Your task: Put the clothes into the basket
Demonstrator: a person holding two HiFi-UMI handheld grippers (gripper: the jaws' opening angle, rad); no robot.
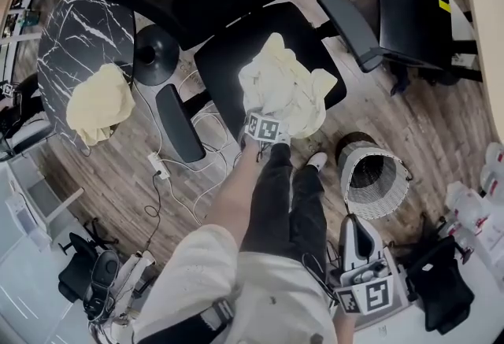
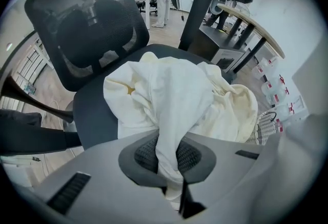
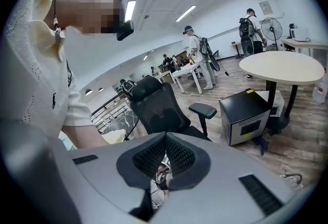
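Observation:
A cream garment (image 1: 283,86) lies crumpled on the seat of a black office chair (image 1: 228,51). My left gripper (image 1: 266,123) points steeply down at its near edge. In the left gripper view a fold of this garment (image 2: 174,100) runs down between the pads, and the left gripper (image 2: 169,161) is shut on it. A second pale yellow garment (image 1: 98,102) rests on the dark marble table (image 1: 79,27). The white wire basket (image 1: 346,169) stands on the floor right of the chair. My right gripper (image 1: 352,222) hangs low at the bottom right, shut (image 3: 165,159) with nothing between its pads.
A black cabinet (image 1: 402,16) stands behind the chair's right armrest (image 1: 350,20). Cables and a power strip (image 1: 161,169) lie on the wood floor left of my legs. A round beige table (image 1: 484,35) is at the far right. People stand far back in the room (image 3: 197,54).

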